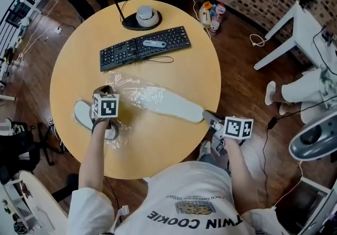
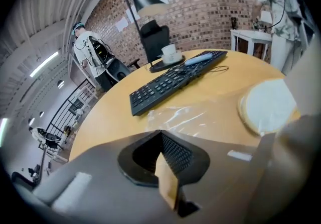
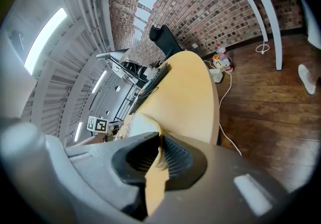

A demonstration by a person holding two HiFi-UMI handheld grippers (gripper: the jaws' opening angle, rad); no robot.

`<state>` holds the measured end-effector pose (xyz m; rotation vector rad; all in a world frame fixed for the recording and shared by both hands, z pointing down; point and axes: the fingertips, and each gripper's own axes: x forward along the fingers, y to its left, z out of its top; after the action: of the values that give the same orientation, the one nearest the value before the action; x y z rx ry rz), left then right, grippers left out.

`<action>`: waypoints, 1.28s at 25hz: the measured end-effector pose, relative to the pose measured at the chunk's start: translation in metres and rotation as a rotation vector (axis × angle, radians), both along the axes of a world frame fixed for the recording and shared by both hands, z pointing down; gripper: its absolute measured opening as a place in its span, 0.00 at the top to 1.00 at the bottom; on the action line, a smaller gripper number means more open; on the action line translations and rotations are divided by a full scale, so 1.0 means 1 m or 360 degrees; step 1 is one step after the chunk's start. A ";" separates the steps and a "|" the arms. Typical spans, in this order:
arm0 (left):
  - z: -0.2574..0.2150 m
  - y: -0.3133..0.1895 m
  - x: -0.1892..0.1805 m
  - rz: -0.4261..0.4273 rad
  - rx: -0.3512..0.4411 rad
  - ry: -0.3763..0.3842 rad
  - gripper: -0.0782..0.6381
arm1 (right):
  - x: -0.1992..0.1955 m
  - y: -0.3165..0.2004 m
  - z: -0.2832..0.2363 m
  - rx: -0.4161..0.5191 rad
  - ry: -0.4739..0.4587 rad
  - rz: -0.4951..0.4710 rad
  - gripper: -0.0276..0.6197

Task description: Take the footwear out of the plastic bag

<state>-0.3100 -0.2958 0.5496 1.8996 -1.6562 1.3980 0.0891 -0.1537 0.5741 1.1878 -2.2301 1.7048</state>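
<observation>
A clear plastic bag lies crumpled on the round yellow table. A long white slipper sticks out of the bag toward the right. My right gripper is shut on that slipper's near end at the table's edge; in the right gripper view the pale slipper edge runs into the closed jaws. My left gripper is at the bag's left end, shut on the plastic; in the left gripper view the film reaches its closed jaws. A second white slipper lies under the left gripper.
A black keyboard with a small grey object on it lies beyond the bag. A lamp base with a cup stands at the far edge. Bottles, cables and a white table's legs occupy the floor at right.
</observation>
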 end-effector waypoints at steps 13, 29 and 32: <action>0.027 0.055 0.097 0.0101 -0.0035 0.0233 0.89 | -0.016 -0.008 0.000 0.0026 -0.0016 -0.0064 0.92; 0.046 0.052 0.087 -0.0008 -0.0089 0.0064 0.89 | -0.014 -0.003 0.006 0.0036 -0.0039 -0.0128 0.92; 0.048 0.052 0.084 -0.0016 -0.0089 0.0043 0.89 | -0.008 0.000 0.008 0.0039 -0.0030 -0.0123 0.92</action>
<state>-0.2256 -0.2441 0.5975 1.8687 -1.5950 1.3940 0.0807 -0.1537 0.5818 1.0795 -2.2823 1.6721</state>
